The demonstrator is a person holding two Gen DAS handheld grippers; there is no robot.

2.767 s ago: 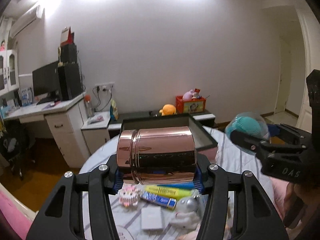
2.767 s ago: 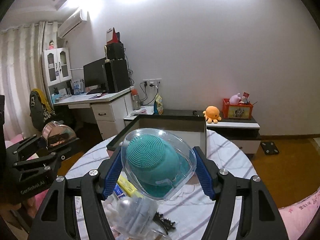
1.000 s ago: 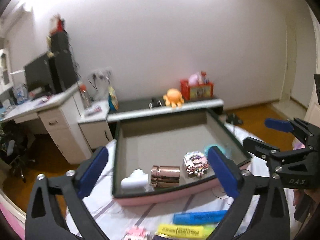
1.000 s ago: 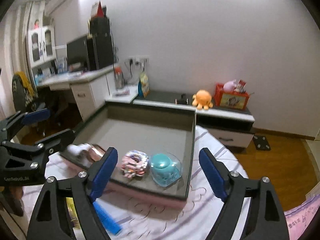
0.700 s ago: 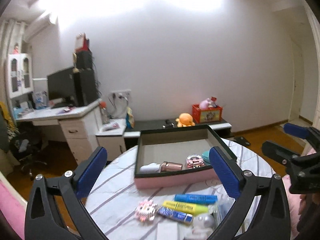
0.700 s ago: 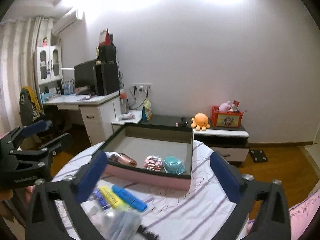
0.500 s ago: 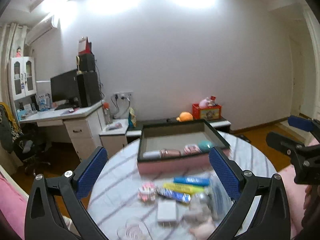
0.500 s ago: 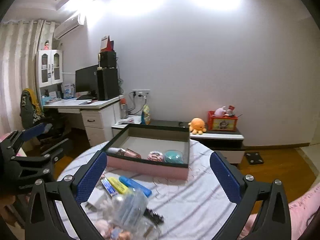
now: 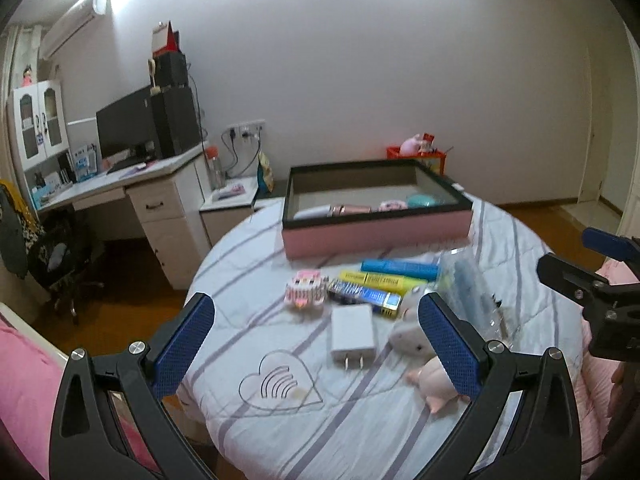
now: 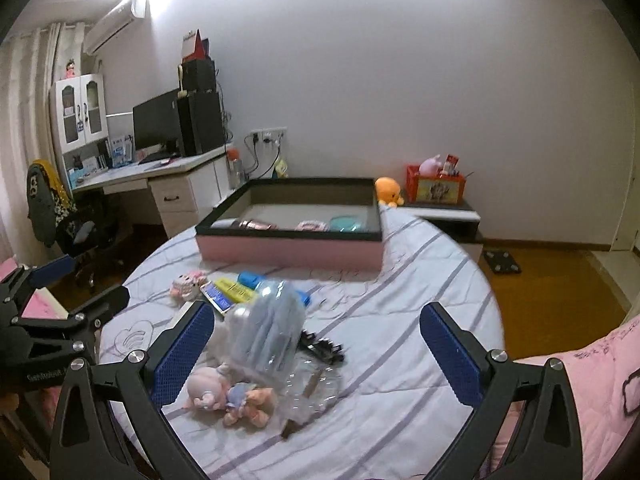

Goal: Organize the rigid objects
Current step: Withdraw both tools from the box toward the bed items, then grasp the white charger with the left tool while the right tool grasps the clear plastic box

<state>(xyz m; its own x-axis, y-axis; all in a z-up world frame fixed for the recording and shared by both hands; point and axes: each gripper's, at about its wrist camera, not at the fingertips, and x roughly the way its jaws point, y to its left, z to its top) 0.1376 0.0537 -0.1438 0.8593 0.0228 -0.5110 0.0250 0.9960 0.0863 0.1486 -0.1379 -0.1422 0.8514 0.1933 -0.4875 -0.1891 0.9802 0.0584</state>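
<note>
A pink box [image 9: 376,232] with a black rim stands at the far side of the round table; it also shows in the right wrist view [image 10: 288,250]. Inside lie a rose-gold cylinder [image 9: 350,210], a white item, a patterned block toy and a teal brush in a clear case [image 10: 346,224]. My left gripper [image 9: 316,344] is open and empty above a white charger [image 9: 353,332]. My right gripper [image 10: 316,350] is open and empty above a clear plastic pack [image 10: 268,328]. Blue [image 9: 398,267] and yellow [image 9: 372,279] markers and a pink block toy [image 9: 306,292] lie in front of the box.
Soft pig toys [image 10: 228,394] and a grey plush [image 9: 410,338] lie near the table's front. Black clips [image 10: 322,348] lie beside the clear pack. A desk with a monitor [image 10: 156,128] stands to the left. A low cabinet with an orange plush [image 10: 388,190] stands behind.
Both grippers let go of the rose-gold cylinder and the teal brush case in the box, opened, and drew back and tilted down toward the near table items.
</note>
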